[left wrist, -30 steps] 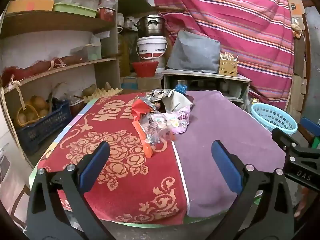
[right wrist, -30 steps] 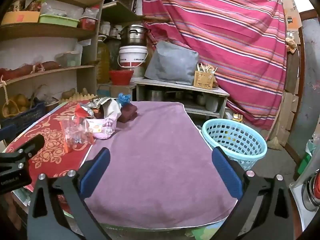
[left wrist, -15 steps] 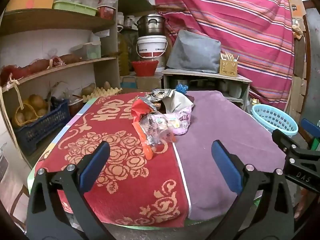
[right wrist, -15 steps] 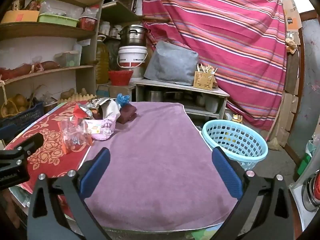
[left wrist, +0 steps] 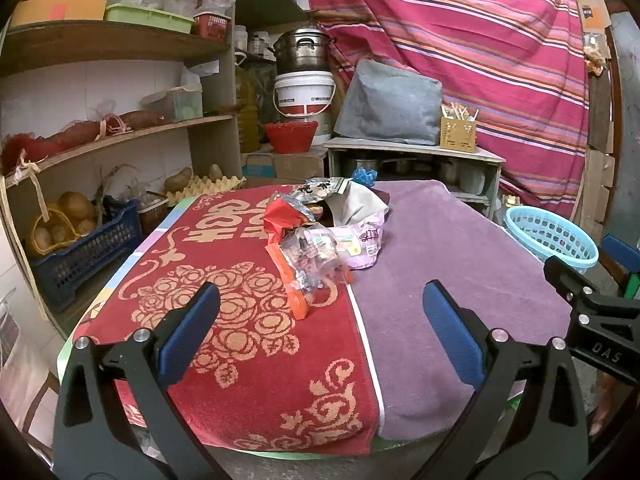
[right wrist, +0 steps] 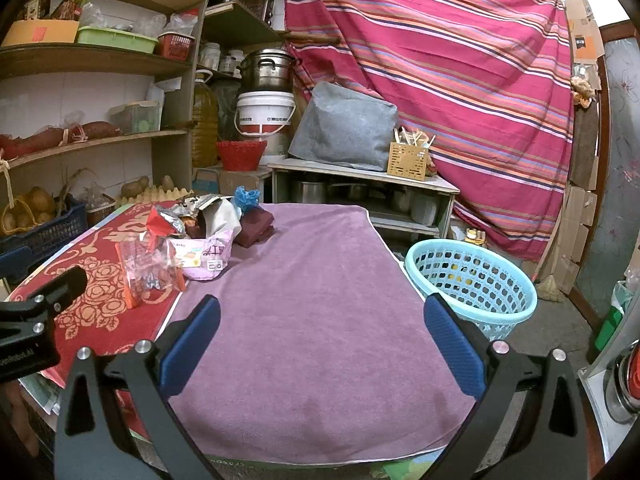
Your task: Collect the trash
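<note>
Left wrist view: left tongs (left wrist: 320, 326) apart, nothing between the pads, held low over the near edge of the counter (left wrist: 460, 264). Trash pile (left wrist: 326, 232) lies straight ahead of them and a little up-frame, around mid-counter, straddling the seam where the red towel (left wrist: 224, 300) meets the purple towel (left wrist: 440, 248). Pile is crumpled wrappers: a clear bag with an orange strip (left wrist: 310, 270) nearest the tongs, a pink packet (left wrist: 362, 242) just beside it, foil and red wrappers behind, all touching.

Right wrist view: right tongs (right wrist: 320, 330) also apart and empty, aimed over bare purple towel; the pile sits well off to their left. Blue basket (right wrist: 468, 280) stands on the floor just beyond the counter's right edge, near the right tongs.

Key relation: pile is on the left tongs' centreline, off-axis for the right. Judgement: left is the nearer hand for a first pick. The orange strip's long axis runs roughly toward the camera, slightly slanted, so the jaws as they stand would close across its width.

Pose: both tools roughly level, pointing forward across the counter, side by side; each shows at the edge of the other's view. No contact with trash yet. Task judged at its start; the basket is presumably the drop point.
</note>
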A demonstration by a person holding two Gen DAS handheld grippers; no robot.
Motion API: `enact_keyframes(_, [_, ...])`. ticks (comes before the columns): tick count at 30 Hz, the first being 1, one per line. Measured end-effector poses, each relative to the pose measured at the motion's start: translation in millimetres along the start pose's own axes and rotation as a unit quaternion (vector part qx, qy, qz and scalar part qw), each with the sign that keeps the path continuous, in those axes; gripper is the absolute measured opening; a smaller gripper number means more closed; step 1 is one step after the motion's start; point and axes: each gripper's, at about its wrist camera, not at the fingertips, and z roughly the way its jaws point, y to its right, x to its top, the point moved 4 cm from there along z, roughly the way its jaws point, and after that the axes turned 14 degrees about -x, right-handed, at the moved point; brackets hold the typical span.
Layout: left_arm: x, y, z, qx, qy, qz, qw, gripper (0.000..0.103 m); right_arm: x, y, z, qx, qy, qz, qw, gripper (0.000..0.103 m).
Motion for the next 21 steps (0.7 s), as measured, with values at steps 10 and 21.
enact_keyframes(10, [0.1, -0.1, -1.5, 0.001, 0.000, 0.001, 1.0000, 0.098, -0.4, -0.2, -0.5, 0.000, 0.001, -0.001, 1.000, 0.099])
enact_keyframes(21, [-1.1, -3.7, -2.5, -0.001, -0.001, 0.000, 1.0000, 0.098, -0.9, -2.1, 4.2, -0.002, 0.000, -0.002, 1.000, 0.099])
